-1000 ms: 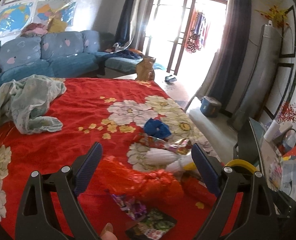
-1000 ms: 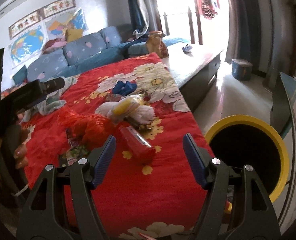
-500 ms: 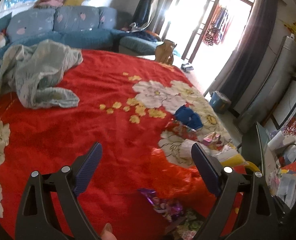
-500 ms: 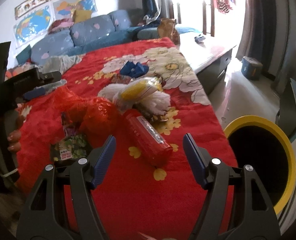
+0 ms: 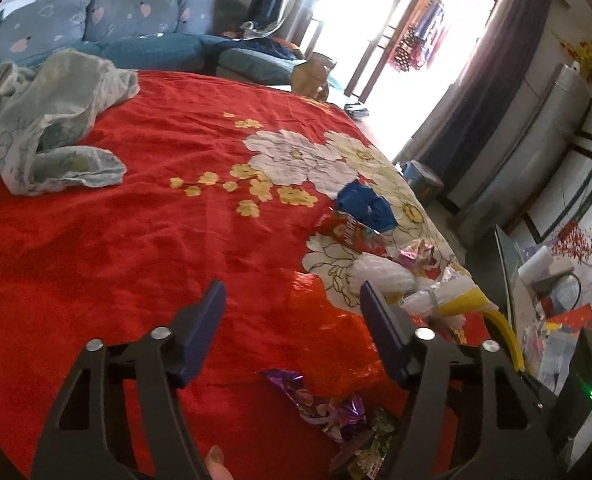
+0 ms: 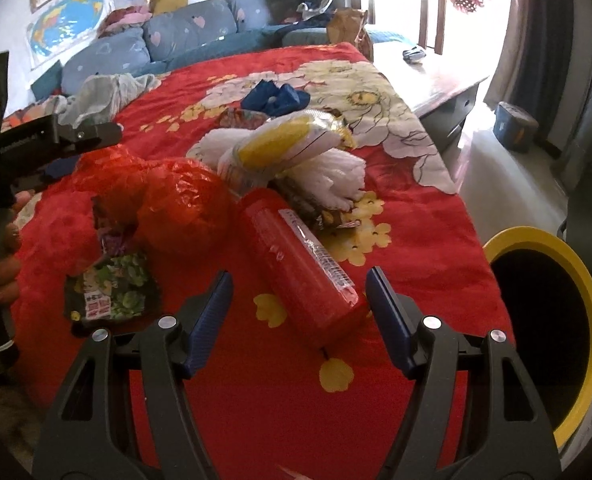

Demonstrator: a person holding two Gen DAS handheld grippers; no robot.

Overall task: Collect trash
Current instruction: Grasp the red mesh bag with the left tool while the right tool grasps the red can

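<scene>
Red floral bedspread [image 6: 296, 420] is strewn near its right edge with trash: an orange bag [image 6: 176, 204], a red cylinder [image 6: 299, 264] between the right gripper's [image 6: 299, 300] parted fingers. Beside that edge, the yellow-rimmed bin's [image 6: 591, 320] interior shows only dark. The left gripper's [image 5: 292, 320] fingers, just narrowed, hold nothing.

Trash counted on the red cloth

One red cylindrical plastic-wrapped pack [image 6: 301, 268] between the claw's fingers, one crumpled red plastic bag [image 6: 176, 200] left of it, two flat printed foil wrappers [image 6: 112, 292] (overlapping), one yellow-rimmed round bin [image 6: 551, 332] to the right.

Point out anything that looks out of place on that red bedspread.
Litter is strewn on the red bedspread: a red canister on its side, a crumpled orange plastic bag, snack wrappers. The yellow-rimmed bin stands beside it.
</scene>
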